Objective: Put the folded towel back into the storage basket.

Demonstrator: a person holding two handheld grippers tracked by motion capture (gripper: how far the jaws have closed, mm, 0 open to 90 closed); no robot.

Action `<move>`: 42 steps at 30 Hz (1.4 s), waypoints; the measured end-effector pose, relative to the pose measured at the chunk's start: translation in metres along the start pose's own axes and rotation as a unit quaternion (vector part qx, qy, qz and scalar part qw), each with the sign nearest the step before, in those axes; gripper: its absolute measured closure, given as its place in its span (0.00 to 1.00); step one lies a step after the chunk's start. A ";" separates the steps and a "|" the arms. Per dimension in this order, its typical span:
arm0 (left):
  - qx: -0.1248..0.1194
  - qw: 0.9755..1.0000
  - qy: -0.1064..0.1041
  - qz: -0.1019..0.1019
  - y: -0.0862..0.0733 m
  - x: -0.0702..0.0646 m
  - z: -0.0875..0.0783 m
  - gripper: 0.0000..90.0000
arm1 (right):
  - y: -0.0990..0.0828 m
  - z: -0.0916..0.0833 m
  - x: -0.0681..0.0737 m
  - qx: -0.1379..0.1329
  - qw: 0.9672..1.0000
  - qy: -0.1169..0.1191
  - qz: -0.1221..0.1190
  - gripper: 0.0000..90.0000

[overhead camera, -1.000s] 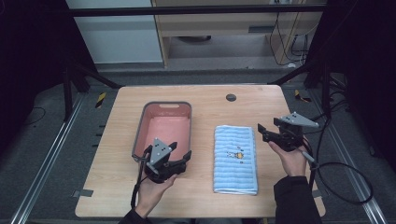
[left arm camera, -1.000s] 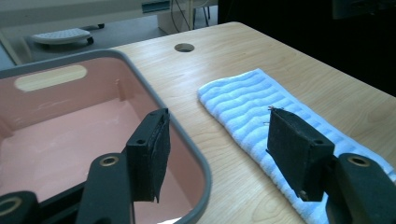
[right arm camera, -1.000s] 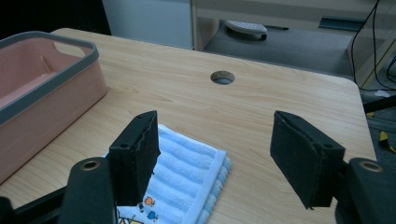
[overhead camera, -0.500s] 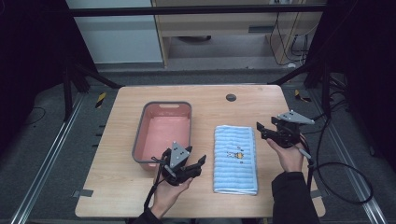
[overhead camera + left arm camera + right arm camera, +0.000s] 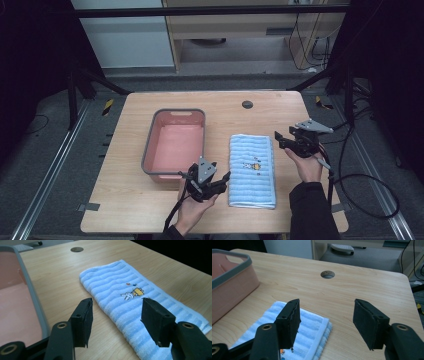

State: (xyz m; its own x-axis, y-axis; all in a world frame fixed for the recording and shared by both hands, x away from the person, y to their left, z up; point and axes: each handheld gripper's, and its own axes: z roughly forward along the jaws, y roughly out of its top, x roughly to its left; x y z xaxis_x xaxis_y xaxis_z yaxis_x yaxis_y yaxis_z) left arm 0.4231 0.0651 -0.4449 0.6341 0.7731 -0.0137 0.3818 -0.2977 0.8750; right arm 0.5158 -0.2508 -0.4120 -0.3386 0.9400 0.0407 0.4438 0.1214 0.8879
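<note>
A folded light-blue striped towel [image 5: 251, 169] with a small rabbit picture [image 5: 132, 293] lies on the wooden table [image 5: 125, 204], right of a pink bin [image 5: 175, 145] with a grey rim. My left gripper [image 5: 223, 180] hovers open near the towel's near-left edge, just in front of the bin. Its jaws in the left gripper view [image 5: 116, 312] stand wide apart over the towel's left side, holding nothing. My right gripper [image 5: 278, 140] is open beside the towel's far-right corner [image 5: 322, 326], jaws empty [image 5: 327, 315].
A round cable hole [image 5: 247, 104] sits in the table near its far edge. Black cables [image 5: 360, 180] trail from the right gripper off the table's right side. Bare wood lies in front of the bin and towel.
My left gripper has moved right from the bin's front corner toward the towel's near-left edge. The right gripper has shifted slightly left and nearer to the towel's far-right corner.
</note>
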 end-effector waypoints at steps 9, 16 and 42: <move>0.021 1.000 -0.004 -0.006 -0.012 -0.008 0.015 0.48 | -0.007 0.013 -0.001 0.009 1.000 -0.004 -0.002 0.45; 0.039 0.999 -0.011 -0.009 -0.021 -0.011 0.026 0.51 | -0.016 0.028 -0.002 0.028 1.000 -0.003 0.002 0.49; 0.079 0.996 -0.024 -0.021 -0.043 -0.019 0.051 0.60 | -0.047 0.074 0.009 0.105 0.994 0.006 -0.016 0.55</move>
State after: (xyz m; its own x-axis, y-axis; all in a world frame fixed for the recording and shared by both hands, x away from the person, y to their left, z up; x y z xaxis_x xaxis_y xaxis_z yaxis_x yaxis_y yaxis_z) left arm 0.4293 0.0343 -0.5068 0.6451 0.7603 -0.0757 0.5077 -0.3525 0.7861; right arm 0.5531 -0.2240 -0.4875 -0.3640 0.9312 0.0203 0.5955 0.2159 0.7738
